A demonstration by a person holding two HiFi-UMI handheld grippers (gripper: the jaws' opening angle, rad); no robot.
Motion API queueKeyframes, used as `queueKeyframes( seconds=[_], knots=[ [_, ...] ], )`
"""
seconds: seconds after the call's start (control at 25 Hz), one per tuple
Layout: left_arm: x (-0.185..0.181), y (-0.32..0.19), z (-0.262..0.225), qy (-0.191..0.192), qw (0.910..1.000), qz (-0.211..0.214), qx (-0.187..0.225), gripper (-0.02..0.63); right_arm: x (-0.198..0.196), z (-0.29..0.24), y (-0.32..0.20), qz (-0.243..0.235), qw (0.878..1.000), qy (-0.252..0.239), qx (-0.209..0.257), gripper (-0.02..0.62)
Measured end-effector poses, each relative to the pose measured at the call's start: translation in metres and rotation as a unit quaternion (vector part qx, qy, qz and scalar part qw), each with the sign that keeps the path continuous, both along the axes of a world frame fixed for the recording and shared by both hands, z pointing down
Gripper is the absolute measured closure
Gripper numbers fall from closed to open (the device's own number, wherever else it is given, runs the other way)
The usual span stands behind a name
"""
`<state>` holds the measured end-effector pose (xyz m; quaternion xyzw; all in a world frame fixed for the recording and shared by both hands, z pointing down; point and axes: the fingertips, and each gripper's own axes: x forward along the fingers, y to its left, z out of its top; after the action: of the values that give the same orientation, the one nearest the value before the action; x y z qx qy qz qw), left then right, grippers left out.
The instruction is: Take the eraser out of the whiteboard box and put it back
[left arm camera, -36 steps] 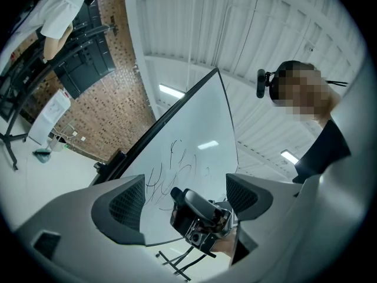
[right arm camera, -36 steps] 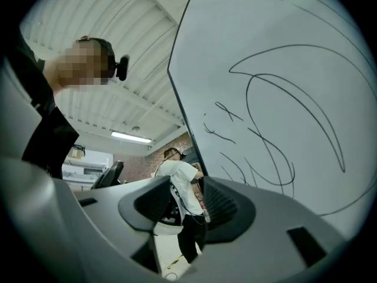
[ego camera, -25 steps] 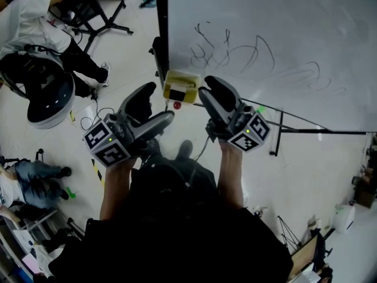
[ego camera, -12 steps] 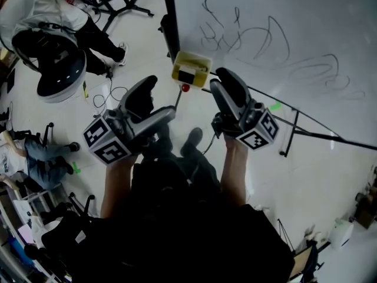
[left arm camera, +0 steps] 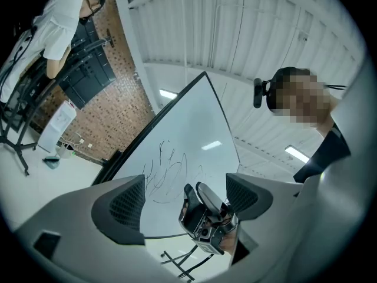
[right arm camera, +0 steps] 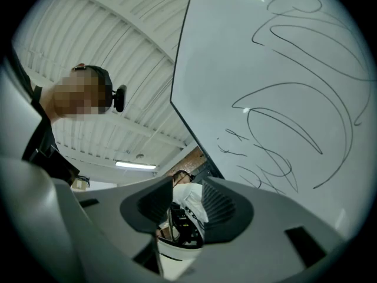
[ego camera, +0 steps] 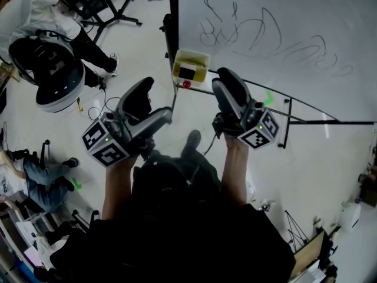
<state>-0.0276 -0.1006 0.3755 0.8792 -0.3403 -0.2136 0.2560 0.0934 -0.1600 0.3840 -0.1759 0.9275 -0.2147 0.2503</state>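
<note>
Reaching step, by my reading: the eraser (ego camera: 188,72) (the dark block, as far as I can tell) sits inside the yellow box (ego camera: 195,55) at the whiteboard's (ego camera: 283,16) lower corner, untouched. The left gripper (left arm camera: 187,198) has its jaws wide apart. The right gripper (right arm camera: 187,208) has a narrower gap, with nothing between the jaws either. Both hang just below the box. Next, one must rise to straddle the eraser squarely, then close.

looks like a lab/studio w/ whiteboard (ego camera: 283,16), office chair (ego camera: 50,78), tripod stand (ego camera: 112,10) & floor cables (ego camera: 100,108).
</note>
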Motion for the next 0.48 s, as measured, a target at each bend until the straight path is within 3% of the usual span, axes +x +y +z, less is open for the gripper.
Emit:
queueKeyframes(
  seconds=[0.16,0.48],
  knots=[
    [-0.029,0.023,-0.005,0.019,0.9995,0.021,0.010,0.178,-0.024,-0.012,0.028,0.030,0.999,0.013,0.005,0.419],
    [-0.090,0.088,-0.003,0.053,0.9966,0.061,0.016,0.178,-0.075,-0.004,0.103,0.088,0.995,0.036,-0.030,0.419]
  ],
)
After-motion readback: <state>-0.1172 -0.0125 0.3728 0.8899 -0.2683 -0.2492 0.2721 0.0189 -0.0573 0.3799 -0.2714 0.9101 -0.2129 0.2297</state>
